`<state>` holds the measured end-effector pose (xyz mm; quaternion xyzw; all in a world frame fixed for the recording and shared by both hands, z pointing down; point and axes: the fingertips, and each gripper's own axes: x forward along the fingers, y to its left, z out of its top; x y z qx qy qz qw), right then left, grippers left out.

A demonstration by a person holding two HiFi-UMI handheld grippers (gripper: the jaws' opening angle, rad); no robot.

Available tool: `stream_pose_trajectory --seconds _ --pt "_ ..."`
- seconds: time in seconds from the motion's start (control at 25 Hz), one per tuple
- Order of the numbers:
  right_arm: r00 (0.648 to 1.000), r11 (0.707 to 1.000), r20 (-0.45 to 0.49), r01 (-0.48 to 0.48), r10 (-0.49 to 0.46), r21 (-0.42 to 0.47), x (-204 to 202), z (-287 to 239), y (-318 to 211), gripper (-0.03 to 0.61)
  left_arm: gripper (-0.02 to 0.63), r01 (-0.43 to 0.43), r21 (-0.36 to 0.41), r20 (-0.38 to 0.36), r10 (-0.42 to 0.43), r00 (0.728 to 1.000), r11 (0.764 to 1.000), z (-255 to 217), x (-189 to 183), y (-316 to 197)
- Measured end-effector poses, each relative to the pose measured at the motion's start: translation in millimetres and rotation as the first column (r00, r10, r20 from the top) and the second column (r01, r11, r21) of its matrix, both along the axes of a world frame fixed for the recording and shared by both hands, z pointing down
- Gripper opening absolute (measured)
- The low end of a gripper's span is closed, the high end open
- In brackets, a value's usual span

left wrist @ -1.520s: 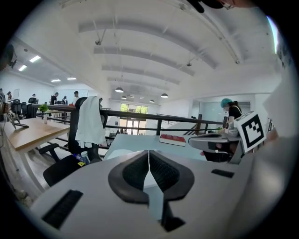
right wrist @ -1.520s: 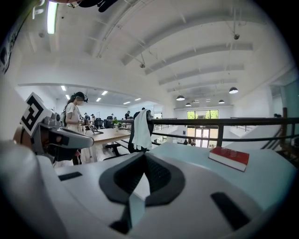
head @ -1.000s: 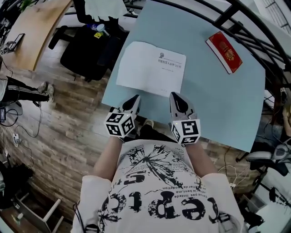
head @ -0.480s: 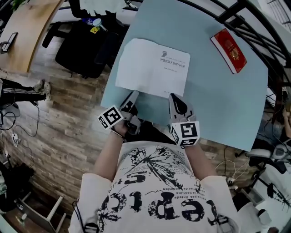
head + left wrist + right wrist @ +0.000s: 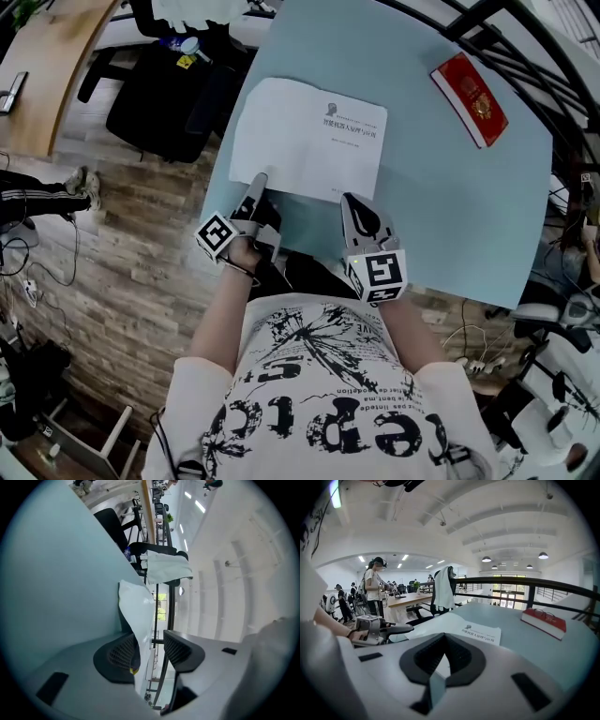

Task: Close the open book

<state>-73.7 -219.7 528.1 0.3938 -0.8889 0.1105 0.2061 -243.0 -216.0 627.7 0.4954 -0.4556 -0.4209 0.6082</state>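
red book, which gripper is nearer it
Right. The right gripper sits short of the red book; the left gripper is farther, jaws opening with a white page between them.

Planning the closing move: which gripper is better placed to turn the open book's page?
Left. The left gripper, rolled sideways with its jaws opening, has the page edge of the open book between them. The right gripper sits shut by the book's near edge, gripping nothing.

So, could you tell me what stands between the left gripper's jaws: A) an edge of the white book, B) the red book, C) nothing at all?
A: in the left gripper view, a page edge of the white book passes between the opening jaws of the left gripper.
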Motion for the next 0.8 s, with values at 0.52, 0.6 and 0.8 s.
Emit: stream_pose_trajectory --seconds 0.52,0.6,0.8 --pt "0.999 0.999 0.019 -0.036 0.036 0.017 14.8 -3.9 0.7 0.008 0.026 -0.044 -0.039 0.174 0.050 0.983 0.998 -10.7 0.0 -0.5" --pt "0.999 0.999 0.020 -0.044 0.044 0.019 19.3 -5.4 2.8 0.008 0.025 -0.076 -0.025 0.253 0.080 0.964 0.997 -21.1 5.2 -1.0" --pt "0.998 0.997 0.035 -0.063 0.061 0.038 33.1 -15.0 9.4 0.008 0.023 -0.172 -0.017 0.538 0.154 0.829 0.985 -45.4 21.9 0.7"
